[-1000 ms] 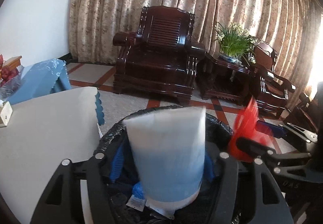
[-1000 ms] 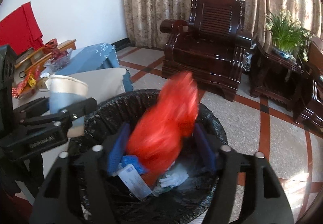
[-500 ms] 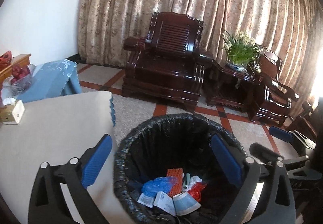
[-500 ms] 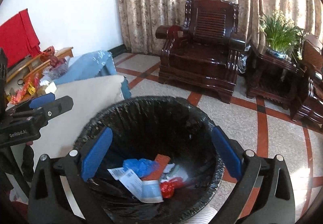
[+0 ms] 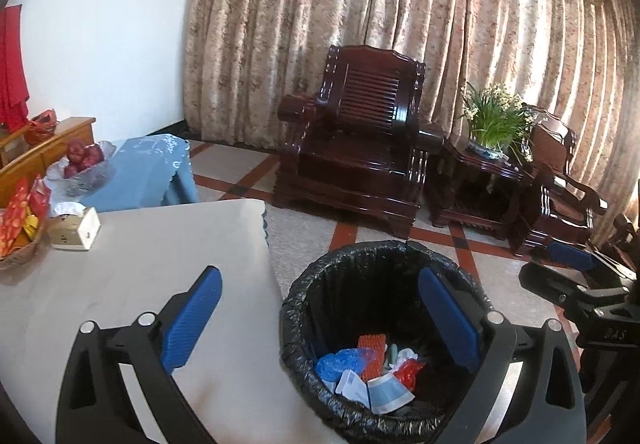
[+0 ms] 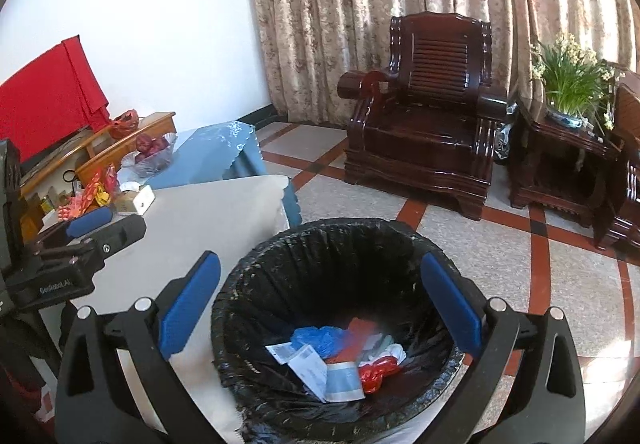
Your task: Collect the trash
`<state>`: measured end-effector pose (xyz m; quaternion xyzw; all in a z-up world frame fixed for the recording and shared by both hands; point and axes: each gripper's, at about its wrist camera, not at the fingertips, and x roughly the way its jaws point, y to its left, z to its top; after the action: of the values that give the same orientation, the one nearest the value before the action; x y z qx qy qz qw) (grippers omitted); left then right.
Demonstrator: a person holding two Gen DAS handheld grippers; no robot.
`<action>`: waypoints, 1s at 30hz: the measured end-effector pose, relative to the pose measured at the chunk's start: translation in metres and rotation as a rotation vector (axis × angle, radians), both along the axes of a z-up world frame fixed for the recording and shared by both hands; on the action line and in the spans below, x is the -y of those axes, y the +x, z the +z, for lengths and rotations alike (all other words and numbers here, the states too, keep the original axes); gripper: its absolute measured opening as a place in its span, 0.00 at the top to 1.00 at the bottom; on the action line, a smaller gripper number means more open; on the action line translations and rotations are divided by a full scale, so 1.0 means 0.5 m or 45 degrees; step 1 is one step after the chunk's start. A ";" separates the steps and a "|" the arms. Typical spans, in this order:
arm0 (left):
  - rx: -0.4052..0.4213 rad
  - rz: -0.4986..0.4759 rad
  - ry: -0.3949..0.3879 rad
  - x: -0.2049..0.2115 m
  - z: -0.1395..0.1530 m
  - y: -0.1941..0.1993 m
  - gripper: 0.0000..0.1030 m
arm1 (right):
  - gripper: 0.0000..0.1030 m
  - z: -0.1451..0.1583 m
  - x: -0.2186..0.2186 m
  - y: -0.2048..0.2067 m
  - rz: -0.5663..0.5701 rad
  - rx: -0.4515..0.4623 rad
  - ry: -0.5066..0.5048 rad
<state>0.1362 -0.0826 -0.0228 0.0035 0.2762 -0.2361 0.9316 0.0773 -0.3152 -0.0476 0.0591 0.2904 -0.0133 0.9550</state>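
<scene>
Both tools are now hanging with their blue-padded jaws spread wide and nothing between them. A second ago the left tool (image 5: 320, 318) was clamping a white-and-blue paper cup and the right tool (image 6: 320, 308) a crumpled red plastic wrapper; their jaws have just been opening, and both items are now lying inside the round bin lined with a black plastic bag (image 6: 280, 268). The paper cup (image 6: 340, 380) is resting on its side at the bottom of that bin, touching a white printed paper slip (image 6: 308, 364), and the red wrapper (image 6: 376, 370) is sitting just beside the cup. Both tools are sitting higher above the bin than before. That drop looks complete. The beige surface (image 5: 140, 264) left of the bin is showing only a tissue box (image 5: 74, 230) and a snack basket (image 5: 18, 240) at its far end, so the collecting is probably nearly finished.
</scene>
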 end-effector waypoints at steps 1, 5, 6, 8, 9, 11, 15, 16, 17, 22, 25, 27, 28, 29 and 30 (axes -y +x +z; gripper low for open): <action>0.001 0.005 0.001 -0.005 0.004 -0.008 0.06 | 0.05 0.003 -0.004 -0.002 0.002 -0.001 -0.004; 0.012 0.027 0.008 -0.022 0.018 -0.034 0.06 | 0.05 0.013 -0.025 -0.013 0.018 -0.003 -0.027; 0.015 0.032 0.008 -0.024 0.019 -0.038 0.06 | 0.05 0.014 -0.029 -0.016 0.024 -0.003 -0.028; 0.022 0.046 0.008 -0.034 0.024 -0.051 0.06 | 0.05 0.016 -0.038 -0.023 0.034 -0.003 -0.030; 0.027 0.050 0.007 -0.037 0.027 -0.058 0.06 | 0.05 0.018 -0.041 -0.026 0.038 -0.003 -0.030; 0.043 0.057 0.011 -0.042 0.033 -0.073 0.06 | 0.05 0.024 -0.047 -0.033 0.048 0.000 -0.019; 0.073 0.065 0.027 -0.048 0.045 -0.094 0.06 | 0.05 0.035 -0.058 -0.045 0.066 0.011 -0.012; 0.080 0.066 0.031 -0.048 0.049 -0.100 0.06 | 0.05 0.039 -0.062 -0.049 0.071 0.017 -0.018; 0.085 0.067 0.033 -0.049 0.050 -0.104 0.06 | 0.05 0.042 -0.067 -0.051 0.075 0.021 -0.023; 0.102 0.073 0.026 -0.054 0.058 -0.123 0.06 | 0.05 0.052 -0.081 -0.064 0.089 0.037 -0.043; 0.111 0.084 0.028 -0.057 0.061 -0.132 0.06 | 0.05 0.052 -0.088 -0.070 0.097 0.039 -0.048; 0.113 0.089 0.027 -0.060 0.062 -0.136 0.06 | 0.05 0.055 -0.091 -0.072 0.100 0.046 -0.052; 0.116 0.093 0.026 -0.062 0.063 -0.138 0.06 | 0.05 0.056 -0.092 -0.072 0.100 0.048 -0.053; 0.119 0.096 0.026 -0.064 0.063 -0.141 0.06 | 0.05 0.058 -0.092 -0.072 0.101 0.050 -0.053; 0.123 0.097 0.027 -0.064 0.065 -0.144 0.06 | 0.05 0.059 -0.092 -0.073 0.102 0.052 -0.053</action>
<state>0.0644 -0.0508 0.0099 0.0142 0.2334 -0.1971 0.9521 0.0409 -0.2692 -0.0183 0.0278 0.2727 0.0203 0.9615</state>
